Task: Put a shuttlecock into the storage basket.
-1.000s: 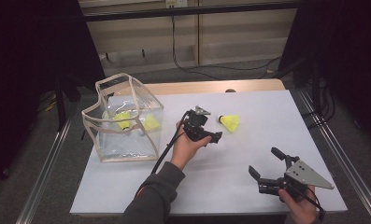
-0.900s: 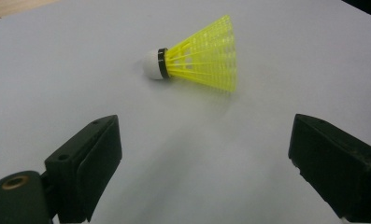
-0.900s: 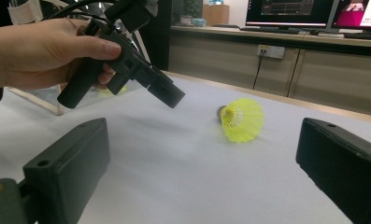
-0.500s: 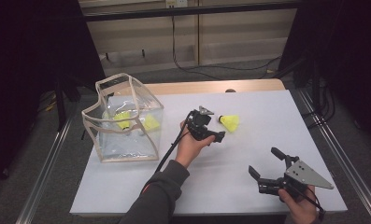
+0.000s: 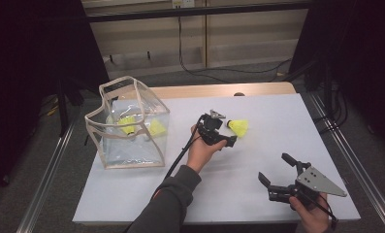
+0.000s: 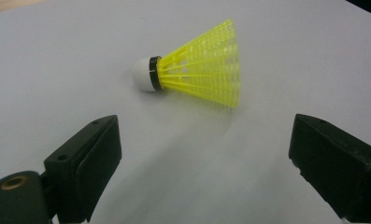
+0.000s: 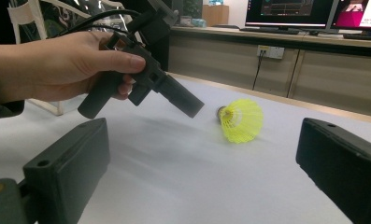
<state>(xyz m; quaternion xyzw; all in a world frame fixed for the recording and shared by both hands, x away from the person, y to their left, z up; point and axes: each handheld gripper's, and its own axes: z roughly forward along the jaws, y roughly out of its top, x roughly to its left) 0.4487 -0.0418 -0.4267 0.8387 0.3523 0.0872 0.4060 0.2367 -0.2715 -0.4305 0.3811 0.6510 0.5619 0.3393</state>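
A yellow shuttlecock (image 5: 238, 127) with a white cork lies on its side on the white table (image 5: 132, 194). My left gripper (image 5: 225, 129) hovers just left of it, open. In the left gripper view the shuttlecock (image 6: 197, 65) lies a short way ahead of the wide-apart jaws, cork pointing left. My right gripper (image 5: 273, 167) is open near the table's front right, with nothing between its jaws. From there the shuttlecock (image 7: 240, 120) lies farther off, with the person's left hand (image 7: 57, 70) to its left.
A clear bag with cream trim (image 5: 132, 155) stands at the table's left and holds two yellow shuttlecocks (image 5: 127, 124). A black cable (image 5: 180, 155) trails from the left gripper along the sleeve. Metal rails run along both sides of the table.
The left gripper has moved right, closer to the shuttlecock on the table. The right gripper has stayed where it was.
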